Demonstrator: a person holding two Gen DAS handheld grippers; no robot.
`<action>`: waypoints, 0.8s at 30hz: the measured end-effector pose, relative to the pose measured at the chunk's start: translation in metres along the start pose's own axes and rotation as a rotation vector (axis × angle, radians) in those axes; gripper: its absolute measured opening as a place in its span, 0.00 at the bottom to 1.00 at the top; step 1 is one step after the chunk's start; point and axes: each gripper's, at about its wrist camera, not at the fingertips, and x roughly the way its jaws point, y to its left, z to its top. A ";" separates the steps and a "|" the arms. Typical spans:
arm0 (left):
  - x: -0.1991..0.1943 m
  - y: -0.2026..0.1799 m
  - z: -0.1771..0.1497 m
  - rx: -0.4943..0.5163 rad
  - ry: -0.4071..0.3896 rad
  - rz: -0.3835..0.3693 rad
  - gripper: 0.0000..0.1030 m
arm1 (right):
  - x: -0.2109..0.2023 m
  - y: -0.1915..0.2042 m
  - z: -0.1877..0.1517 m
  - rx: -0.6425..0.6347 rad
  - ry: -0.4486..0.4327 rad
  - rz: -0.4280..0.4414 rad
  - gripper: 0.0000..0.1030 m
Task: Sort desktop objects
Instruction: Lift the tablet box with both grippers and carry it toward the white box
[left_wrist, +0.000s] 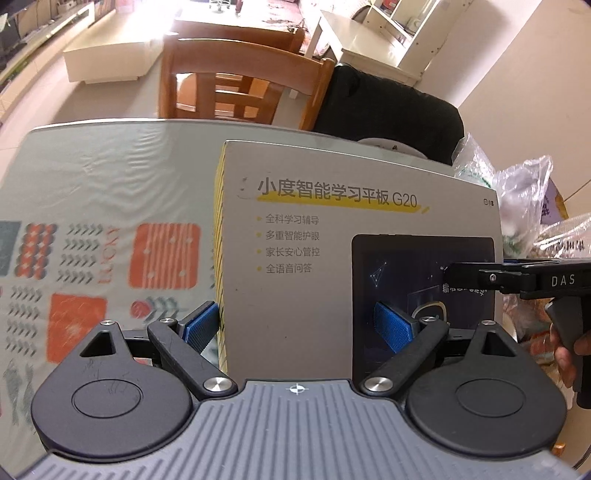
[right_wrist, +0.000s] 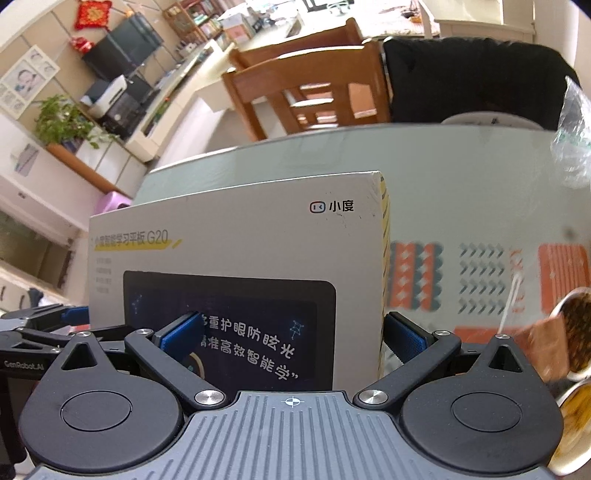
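Note:
A grey tablet box with Chinese print and a tablet picture stands on its edge on the patterned tablecloth. My left gripper is wide open and straddles the box's left, yellow-striped edge, one blue pad on each side. The same box fills the right wrist view. My right gripper is wide open and straddles the box's right edge. The pads stand apart from the box faces. The right gripper shows at the right of the left view.
Wooden chairs and a black-draped chair stand behind the table. Plastic bags lie at the table's right. Bowls of food sit right of the box. A white plate sits at the far edge.

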 end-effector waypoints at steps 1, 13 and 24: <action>-0.005 0.002 -0.008 -0.003 0.003 0.008 1.00 | 0.001 0.004 -0.006 -0.001 0.005 0.005 1.00; -0.040 0.028 -0.095 -0.074 0.045 0.083 1.00 | 0.008 0.040 -0.078 -0.033 0.089 0.061 1.00; -0.066 0.035 -0.135 -0.113 0.057 0.119 1.00 | -0.003 0.062 -0.107 -0.064 0.129 0.081 1.00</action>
